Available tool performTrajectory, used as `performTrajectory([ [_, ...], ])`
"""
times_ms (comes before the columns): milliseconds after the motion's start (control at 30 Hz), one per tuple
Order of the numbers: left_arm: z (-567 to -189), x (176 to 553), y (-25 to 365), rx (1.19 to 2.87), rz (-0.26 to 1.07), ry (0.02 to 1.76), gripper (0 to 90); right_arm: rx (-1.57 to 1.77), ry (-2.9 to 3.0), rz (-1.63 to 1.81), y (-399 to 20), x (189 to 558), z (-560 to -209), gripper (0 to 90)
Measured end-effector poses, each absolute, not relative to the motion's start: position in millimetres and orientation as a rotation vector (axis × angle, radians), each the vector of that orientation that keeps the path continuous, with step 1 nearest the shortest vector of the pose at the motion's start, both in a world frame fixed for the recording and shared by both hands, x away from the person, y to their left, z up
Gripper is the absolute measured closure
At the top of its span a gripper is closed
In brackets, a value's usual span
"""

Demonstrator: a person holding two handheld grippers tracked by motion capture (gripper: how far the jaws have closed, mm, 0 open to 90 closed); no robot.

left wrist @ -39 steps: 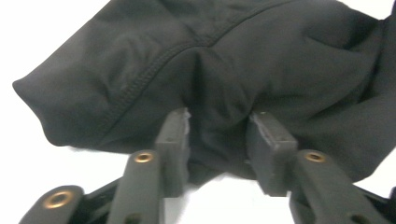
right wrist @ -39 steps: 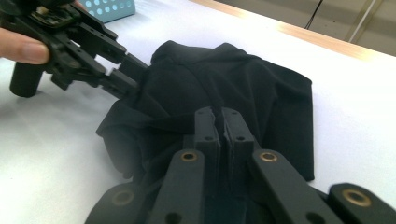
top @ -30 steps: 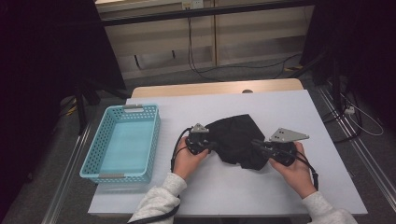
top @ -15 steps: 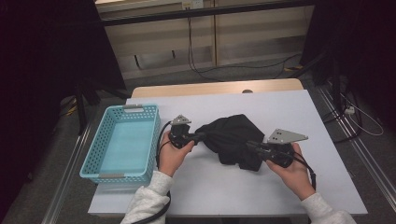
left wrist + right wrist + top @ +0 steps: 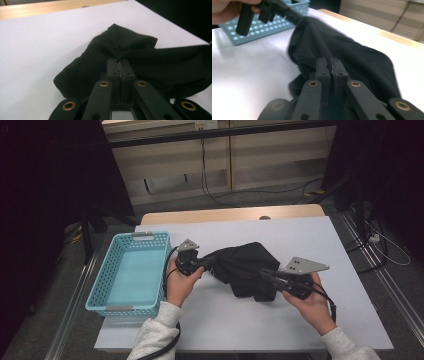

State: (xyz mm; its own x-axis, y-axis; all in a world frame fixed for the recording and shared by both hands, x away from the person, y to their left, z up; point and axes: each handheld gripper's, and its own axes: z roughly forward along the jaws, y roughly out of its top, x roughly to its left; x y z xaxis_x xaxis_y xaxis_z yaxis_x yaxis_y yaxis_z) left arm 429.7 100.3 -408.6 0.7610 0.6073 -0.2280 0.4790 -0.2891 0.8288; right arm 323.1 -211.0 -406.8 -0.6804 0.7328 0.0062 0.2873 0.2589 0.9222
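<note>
Beside the blue basket [image 5: 131,272], both tools (seemingly taut) clamp the black cloth [image 5: 247,267].

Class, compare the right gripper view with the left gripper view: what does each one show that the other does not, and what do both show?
Right gripper view alone: the left gripper in a hand, pinching a stretched edge of the black cloth, with the blue basket behind it. Left gripper view alone: the wooden strip along the table's far side, and the cloth in a rumpled heap. Both: a pair of black jaws closed on black cloth, lying on the white table.
</note>
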Motion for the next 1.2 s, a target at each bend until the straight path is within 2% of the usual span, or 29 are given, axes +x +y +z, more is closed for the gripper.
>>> performTrajectory([
  [233, -421, 434, 88, 1.981, 0.119, 0.815, 88.8, 1.012, 2.092, 1.363, -228, 333, -416, 87.0],
  [533, -416, 439, 100, 1.94, 0.137, 0.875, 88.9, 0.999, 2.137, 1.355, -225, 332, -421, 81.6],
  [567, -415, 440, 103, 1.939, 0.143, 0.88, 88.9, 1.004, 2.13, 1.354, -225, 332, -422, 76.2],
  [800, -415, 441, 105, 1.918, 0.127, 0.898, 88.9, 0.973, 2.152, 1.402, -221, 327, -422, 70.6],
  [967, -414, 439, 102, 1.919, 0.122, 0.883, 88.9, 0.9, 2.196, 1.401, -206, 324, -421, 53.0],
  [1200, -411, 439, 112, 1.878, 0.136, 0.905, 89.0, 0.859, 2.291, 1.333, -190, 320, -428, 41.9],
])
